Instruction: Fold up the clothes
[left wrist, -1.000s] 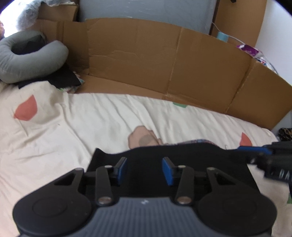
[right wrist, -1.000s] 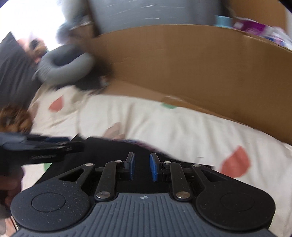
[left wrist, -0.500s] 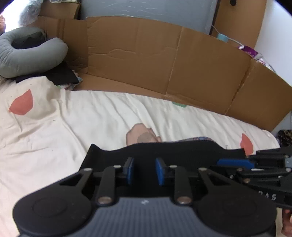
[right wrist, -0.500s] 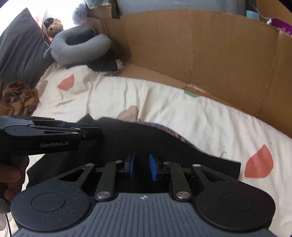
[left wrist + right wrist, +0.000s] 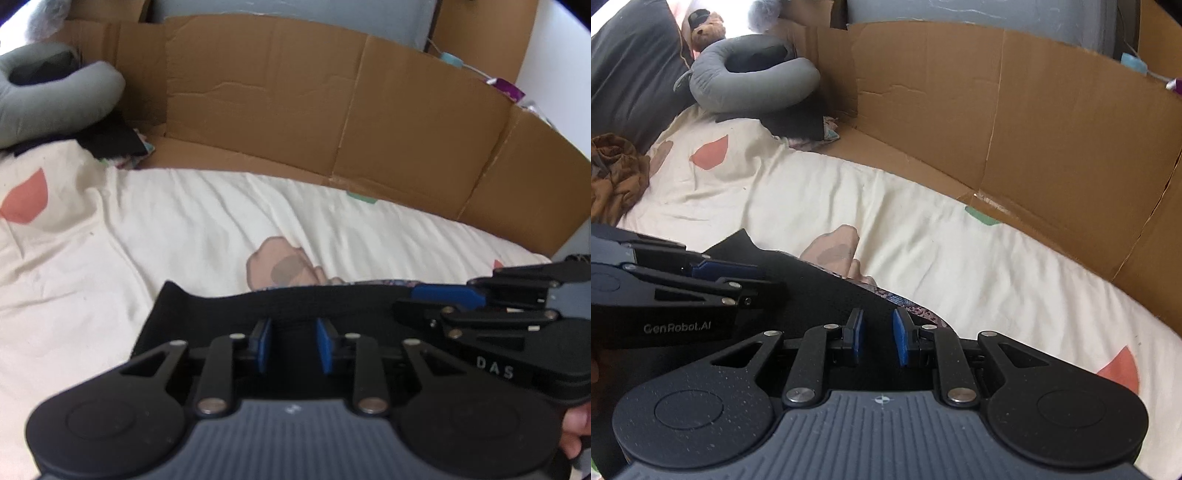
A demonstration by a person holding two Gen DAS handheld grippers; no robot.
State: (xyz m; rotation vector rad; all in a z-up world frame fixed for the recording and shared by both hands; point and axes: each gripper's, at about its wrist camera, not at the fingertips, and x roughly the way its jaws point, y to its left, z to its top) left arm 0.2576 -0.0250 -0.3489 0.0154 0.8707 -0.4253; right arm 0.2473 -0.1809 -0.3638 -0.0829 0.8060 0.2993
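Observation:
A black garment [image 5: 207, 306] with a patterned inner edge [image 5: 905, 306] lies on the cream bedcover [image 5: 184, 221], its far edge stretched between my two grippers. My left gripper [image 5: 293, 332] has the bunched black cloth between its blue pads; its jaws are opening slightly. The right wrist view shows the left gripper [image 5: 738, 273] from the side, at the garment's left part. My right gripper [image 5: 878, 332] is shut on the garment's right part, and in the left wrist view this right gripper [image 5: 443, 299] reaches in from the right with a hand behind it.
A brown cardboard wall [image 5: 332, 129] stands along the far side of the bed. At the far left lie a grey neck pillow [image 5: 750, 85], a dark pillow [image 5: 631, 70] and a crumpled brown cloth [image 5: 613, 173]. Cream cover [image 5: 960, 258] lies beyond the garment.
My left gripper's pads came closer together around the black cloth. Both grippers sank toward the bed, and the right gripper moved in nearer the left while rolling.

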